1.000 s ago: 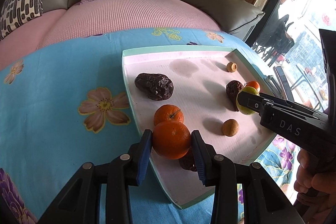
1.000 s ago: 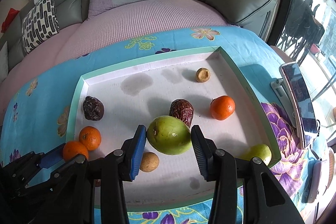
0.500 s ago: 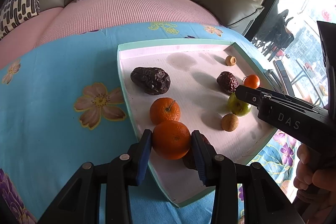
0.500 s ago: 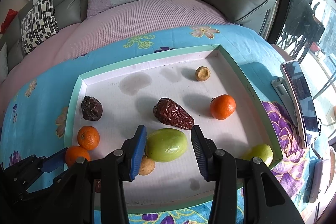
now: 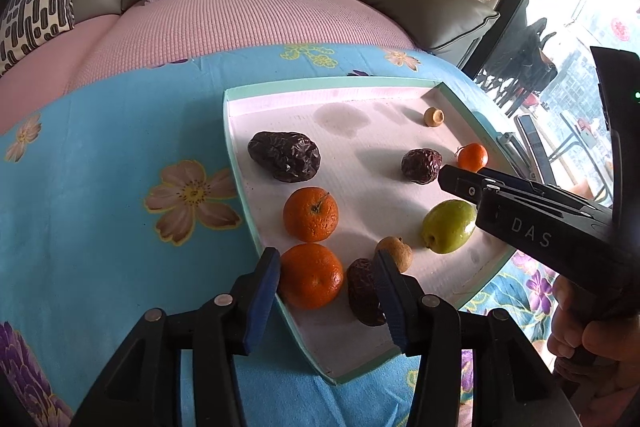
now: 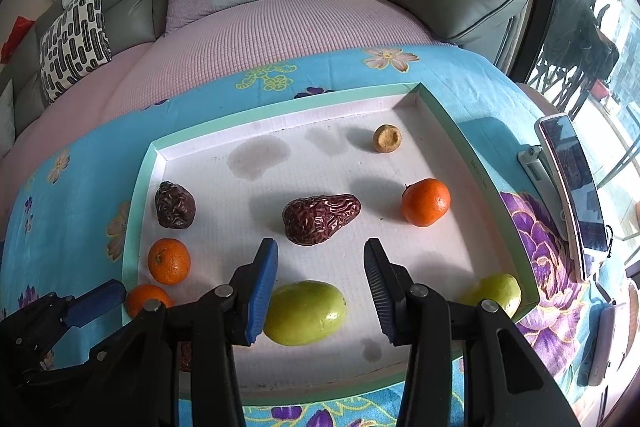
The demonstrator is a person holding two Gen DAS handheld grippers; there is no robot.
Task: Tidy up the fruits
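Observation:
A mint-rimmed white tray [image 5: 236,163] lies on the blue flowered cloth. My left gripper [image 5: 325,259] is open over its near-left edge. An orange [image 5: 311,275] rests on the tray floor against the left pad, with a dark date [image 5: 362,291] by the right pad. A second orange [image 5: 311,214] sits just beyond. My right gripper [image 6: 320,247] is open above a green fruit [image 6: 304,311] lying on the tray. Ahead of it are a reddish date [image 6: 320,217] and a small orange [image 6: 425,202].
Another green fruit [image 6: 494,291] lies in the tray's near-right corner, a dark date [image 6: 174,205] at the left, and a small brown fruit [image 6: 387,138] at the back. A phone on a stand [image 6: 572,187] is right of the tray. A pink-covered sofa lies beyond the table.
Both grippers opened. The orange left the left gripper and the green fruit left the right gripper; each now lies on the tray. The right gripper drew back toward the near edge.

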